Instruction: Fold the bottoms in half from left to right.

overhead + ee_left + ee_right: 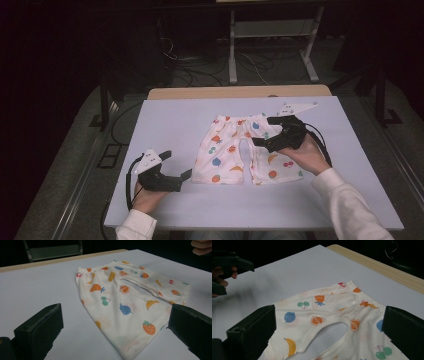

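A small pair of white trousers [225, 150] printed with coloured fruit lies flat in the middle of the white table [170, 117], waistband at the far side and legs toward me. My left gripper [176, 165] stands open on the bare table just left of the left leg's hem. In the left gripper view the trousers [120, 295] lie ahead of my left gripper [115, 315], whose jaws are wide apart. My right gripper [265, 131] hovers open over the right leg near the crotch. In the right gripper view my right gripper [328, 320] brackets the crotch of the trousers [324, 305].
A wooden strip [240, 91] runs along the table's far edge. Beyond it are a white metal frame [232, 55] and loose cables [250, 62] on the dark floor. Bare white table surrounds the trousers on all sides. The left hand and its gripper [227, 265] show far off.
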Demonstrator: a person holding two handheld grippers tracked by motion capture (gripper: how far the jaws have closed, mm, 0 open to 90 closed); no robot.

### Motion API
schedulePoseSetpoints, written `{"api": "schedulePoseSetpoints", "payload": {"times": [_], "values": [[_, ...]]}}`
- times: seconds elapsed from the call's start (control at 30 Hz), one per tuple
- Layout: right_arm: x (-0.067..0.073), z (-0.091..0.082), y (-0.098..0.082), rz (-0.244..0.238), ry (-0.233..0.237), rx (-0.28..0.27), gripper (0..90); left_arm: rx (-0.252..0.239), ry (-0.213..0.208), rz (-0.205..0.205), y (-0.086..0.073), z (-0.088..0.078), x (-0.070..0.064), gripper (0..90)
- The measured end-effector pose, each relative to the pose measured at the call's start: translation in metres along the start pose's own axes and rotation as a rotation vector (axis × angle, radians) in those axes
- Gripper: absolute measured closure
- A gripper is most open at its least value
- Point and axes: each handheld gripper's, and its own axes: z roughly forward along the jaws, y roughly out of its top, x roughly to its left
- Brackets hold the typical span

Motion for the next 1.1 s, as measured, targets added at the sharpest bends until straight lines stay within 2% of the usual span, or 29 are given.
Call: {"api": "schedulePoseSetpoints", "payload": {"times": [1.1], "values": [[-0.007,0.038,0.043,-0.029,0.019,0.030,0.0,-0.003,-0.001,-0.002,0.000,0.000,0.000,0.0]]}}
